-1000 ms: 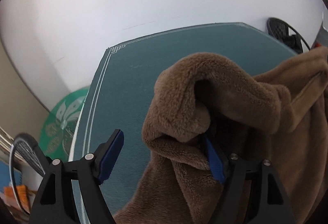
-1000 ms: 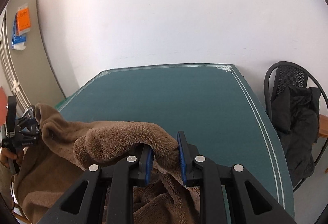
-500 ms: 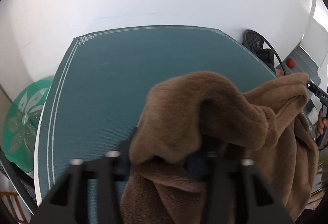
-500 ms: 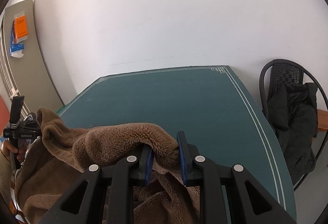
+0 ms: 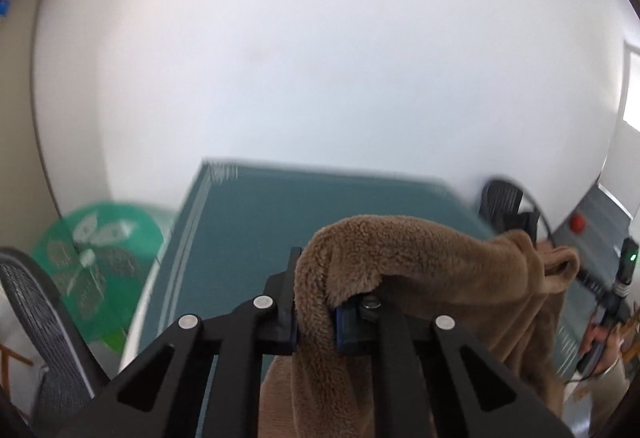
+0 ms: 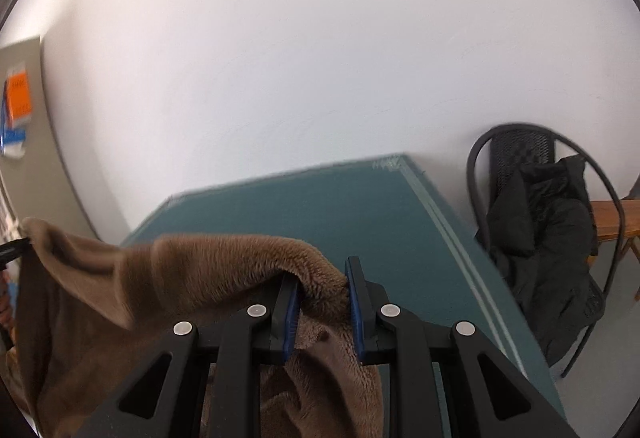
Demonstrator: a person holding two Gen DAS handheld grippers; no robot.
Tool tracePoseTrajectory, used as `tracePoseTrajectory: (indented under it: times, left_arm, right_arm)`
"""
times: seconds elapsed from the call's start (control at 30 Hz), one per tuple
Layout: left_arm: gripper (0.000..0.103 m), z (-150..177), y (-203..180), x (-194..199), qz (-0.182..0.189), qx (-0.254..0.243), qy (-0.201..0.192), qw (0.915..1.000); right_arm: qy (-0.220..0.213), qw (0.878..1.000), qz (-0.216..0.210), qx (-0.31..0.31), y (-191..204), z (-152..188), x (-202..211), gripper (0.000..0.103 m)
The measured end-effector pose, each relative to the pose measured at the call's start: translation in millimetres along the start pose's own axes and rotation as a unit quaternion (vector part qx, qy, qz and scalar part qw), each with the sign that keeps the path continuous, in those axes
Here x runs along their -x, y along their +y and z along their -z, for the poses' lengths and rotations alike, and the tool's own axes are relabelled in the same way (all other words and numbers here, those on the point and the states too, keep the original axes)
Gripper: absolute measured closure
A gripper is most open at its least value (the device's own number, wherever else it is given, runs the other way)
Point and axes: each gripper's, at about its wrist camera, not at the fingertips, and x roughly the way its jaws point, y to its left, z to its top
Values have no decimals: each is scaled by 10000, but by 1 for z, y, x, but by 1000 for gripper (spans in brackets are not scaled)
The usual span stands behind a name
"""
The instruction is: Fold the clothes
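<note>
Fleece (image 5: pixel 420 250) stretched sideways between both claws — left claw (image 5: pixel 314 312) and right claw (image 6: pixel 322 302) each pinching an edge.

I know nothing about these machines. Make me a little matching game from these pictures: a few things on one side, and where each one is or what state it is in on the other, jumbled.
Things
1. brown fleece garment
2. black jacket
3. green fan
4. table

Places or states
A. draped over the dark chair by the wall
B. on the floor beside the table's left edge
C. pinched in both the left claw and the right claw
D. covered with a teal cloth edged in pale lines

Pairs: 1-C, 2-A, 3-B, 4-D
</note>
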Motion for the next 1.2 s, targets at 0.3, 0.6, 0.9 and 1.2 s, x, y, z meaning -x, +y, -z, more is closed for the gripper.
tracePoseTrajectory:
  times: [0.3, 0.6, 0.9, 1.2]
  left_arm:
    - [89, -48, -36, 163, 195, -247, -1808, 9830]
    - [88, -66, -67, 322, 200, -654, -3442, 9364]
    - [86, -82, -90, 396, 15, -706, -4028, 9126]
    - [85, -68, -113, 415, 177, -882, -4029, 9108]
  right_arm:
    - [-2014, 9783, 305, 387, 37, -54, 117, 81]
    - [-4310, 8964, 612, 836, 79, -113, 286, 81]
    - [-5030, 8453, 1172, 1371, 119, -145, 374, 81]
    - [-5213, 8407, 1157, 903, 104, -147, 405, 81]
